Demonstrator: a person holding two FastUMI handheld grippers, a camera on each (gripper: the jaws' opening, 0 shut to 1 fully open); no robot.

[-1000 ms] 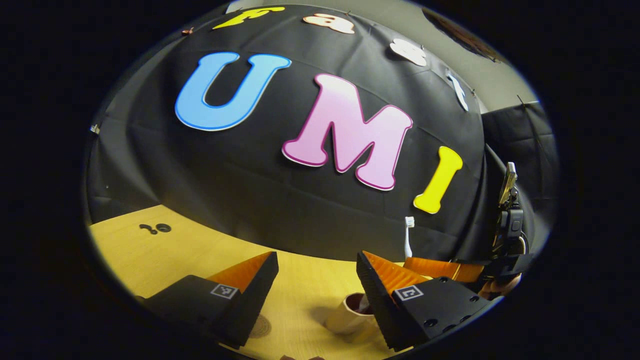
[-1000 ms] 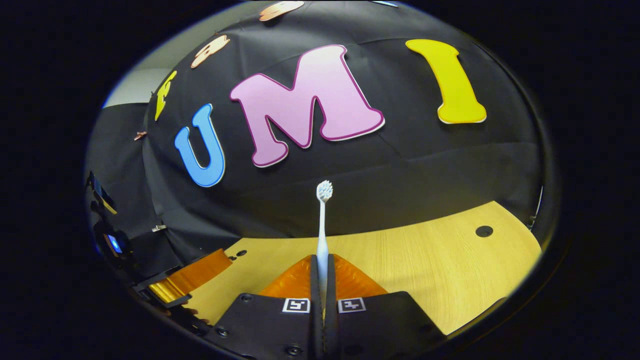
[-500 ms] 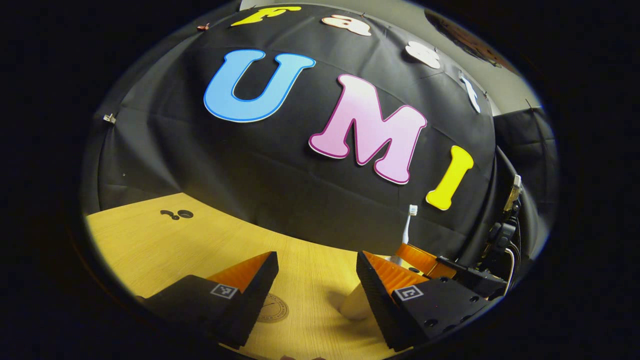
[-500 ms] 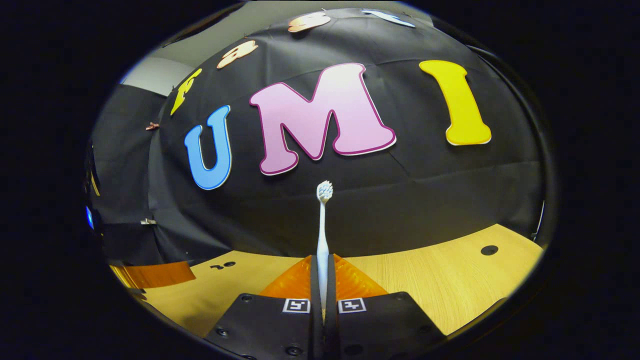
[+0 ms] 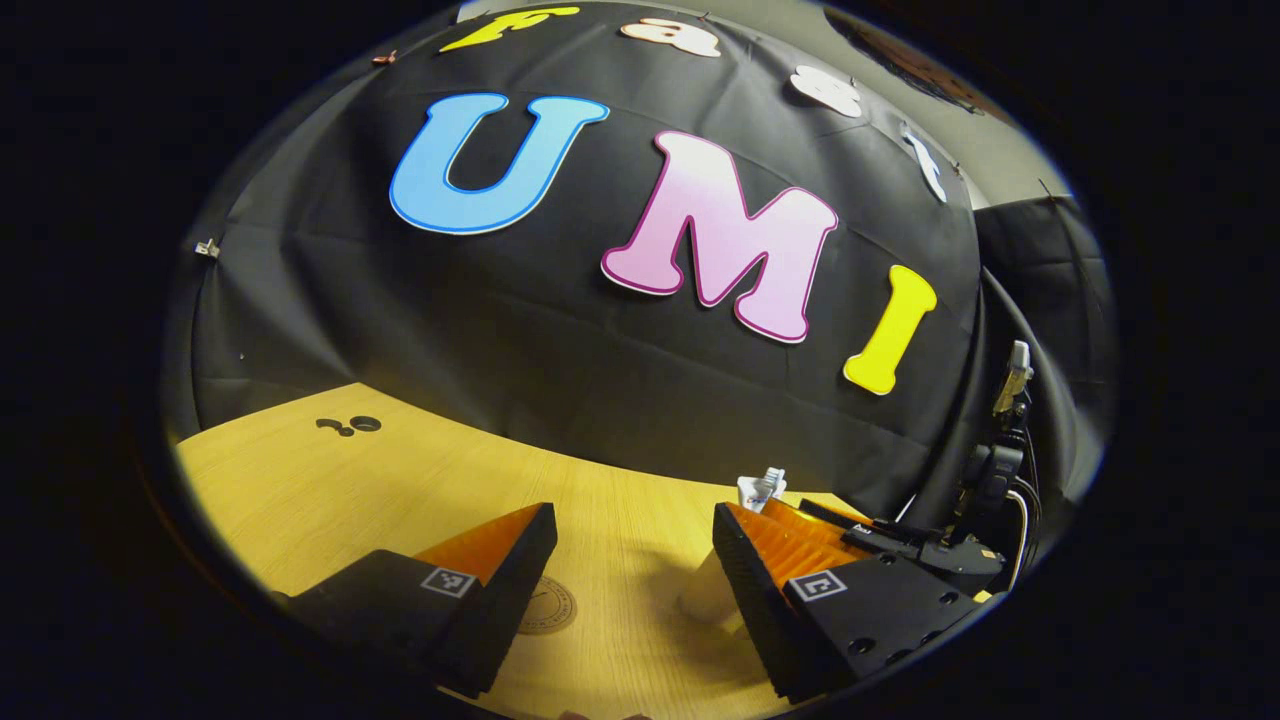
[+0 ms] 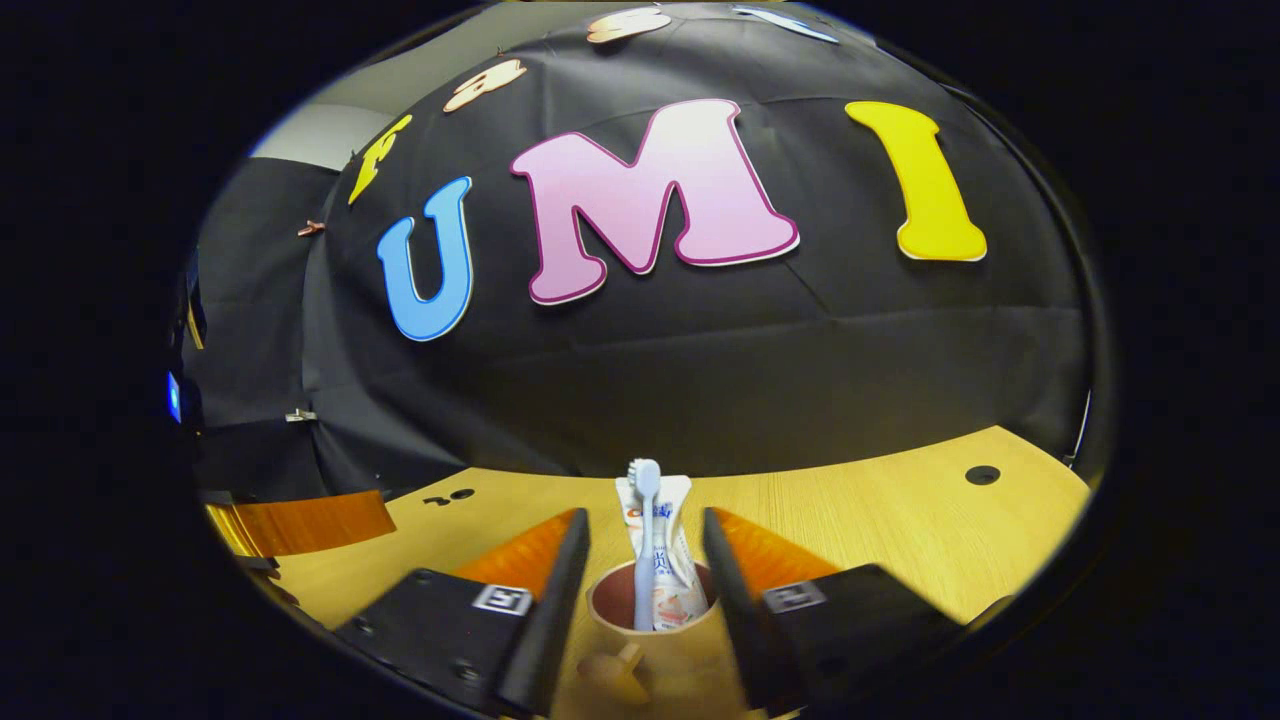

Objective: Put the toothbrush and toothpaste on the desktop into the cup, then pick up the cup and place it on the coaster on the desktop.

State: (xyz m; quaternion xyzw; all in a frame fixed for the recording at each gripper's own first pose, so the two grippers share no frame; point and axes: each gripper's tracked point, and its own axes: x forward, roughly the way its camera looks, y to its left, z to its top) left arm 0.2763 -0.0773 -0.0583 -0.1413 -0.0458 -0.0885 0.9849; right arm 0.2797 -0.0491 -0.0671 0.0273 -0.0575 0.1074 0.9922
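With right tool (image 6: 645, 560) open, toothbrush (image 6: 643, 545) upright in cup (image 6: 650, 640).

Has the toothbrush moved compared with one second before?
Yes. In the right gripper view the toothbrush went down: its head sat high against the black cloth wall, and now it stands in the cup.

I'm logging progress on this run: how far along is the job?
Done: toothbrush and toothpaste stand in the cup. In hand: right gripper, jaws open, straddles the cup. Left: cup onto the coaster, which lies bare by the open left gripper.
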